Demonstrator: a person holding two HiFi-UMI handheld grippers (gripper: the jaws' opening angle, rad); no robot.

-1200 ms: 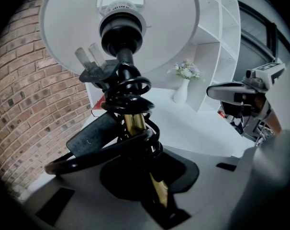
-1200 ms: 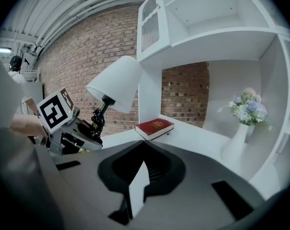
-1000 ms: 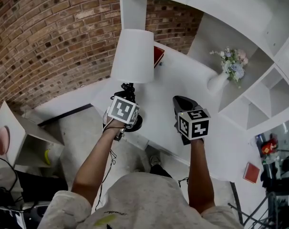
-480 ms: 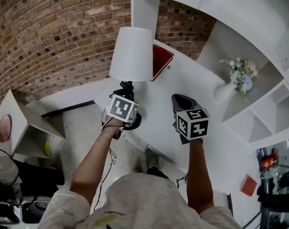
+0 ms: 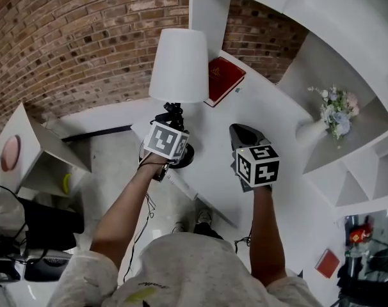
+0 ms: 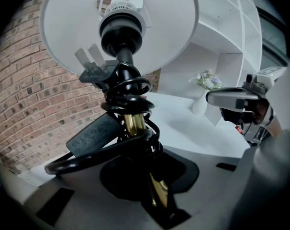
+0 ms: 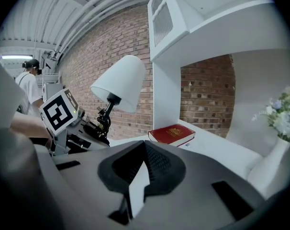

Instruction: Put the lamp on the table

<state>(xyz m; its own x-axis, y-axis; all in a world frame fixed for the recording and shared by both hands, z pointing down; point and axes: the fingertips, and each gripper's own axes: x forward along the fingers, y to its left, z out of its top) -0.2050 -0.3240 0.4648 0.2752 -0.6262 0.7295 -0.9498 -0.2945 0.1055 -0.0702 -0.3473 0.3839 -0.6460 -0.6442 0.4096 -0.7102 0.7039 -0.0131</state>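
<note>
The left claw (image 5: 173,121) gripped the lamp (image 5: 179,66) by its brass stem (image 6: 134,123), jaws closed part-way on it, at the table's (image 5: 210,123) near left edge. The lamp leaned, its white shade toward the brick wall (image 5: 66,37) and its black base (image 5: 185,156) at the table's edge; whether the base touched the top could not be told. A black cord (image 6: 128,92) was coiled around the stem, and its plug (image 6: 94,68) stuck out under the shade.

The right claw (image 5: 244,137) hovered over the middle of the table, beside the lamp but apart from it, its jaws drawn together at the tips with nothing between them.

A red book (image 5: 225,78) lay flat at the table's far edge, just beyond the shade and against the white upright of a shelf unit (image 5: 210,11) that rose over the table. A white vase of flowers (image 5: 335,110) stood toward the far right, under the shelves and well apart from the lamp. In the right gripper view, a person (image 7: 30,85) stood in the background, past the left claw.
</note>
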